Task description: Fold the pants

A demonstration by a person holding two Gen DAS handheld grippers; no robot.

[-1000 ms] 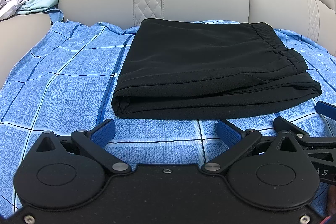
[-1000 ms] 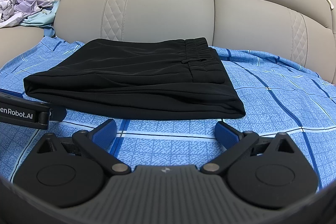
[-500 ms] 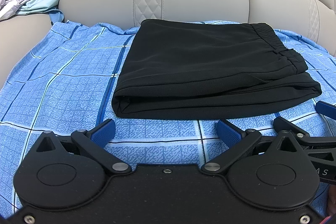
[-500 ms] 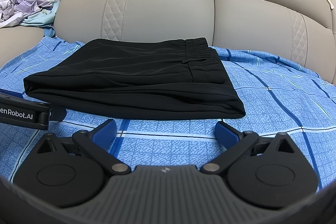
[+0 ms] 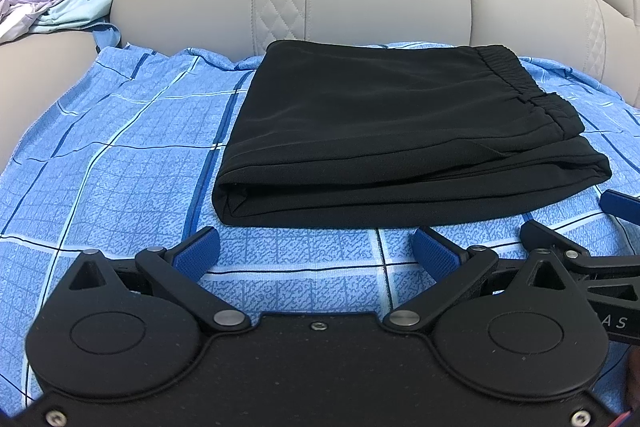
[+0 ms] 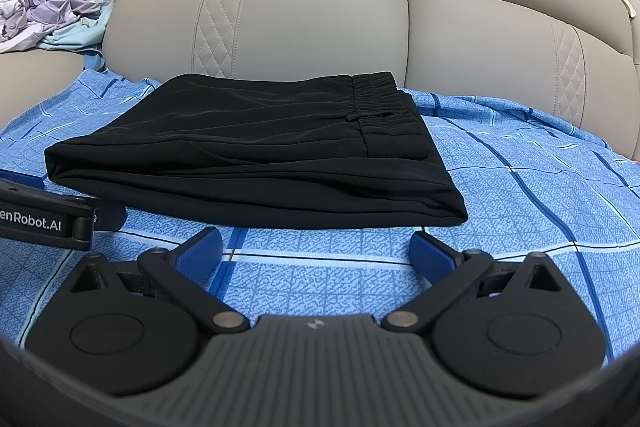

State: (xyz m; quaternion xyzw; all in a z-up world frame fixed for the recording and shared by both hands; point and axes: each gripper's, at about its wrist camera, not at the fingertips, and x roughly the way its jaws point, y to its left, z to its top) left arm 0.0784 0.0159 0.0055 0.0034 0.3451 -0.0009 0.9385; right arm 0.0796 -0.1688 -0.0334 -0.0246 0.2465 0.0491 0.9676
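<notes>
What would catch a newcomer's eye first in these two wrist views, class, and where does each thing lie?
First comes the folded black fabric pants, a neat rectangular stack lying in the middle of the blue checked cotton sheet spread over the beige padded leather sofa. Next, the open left gripper and open right gripper hover just short of the stack's near edge, holding nothing. A heap of crumpled pale clothes sits far left.

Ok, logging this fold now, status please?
Left gripper open, empty. Right gripper open, empty. Black pants folded flat on blue sheet, untouched. Nothing in the way.
</notes>
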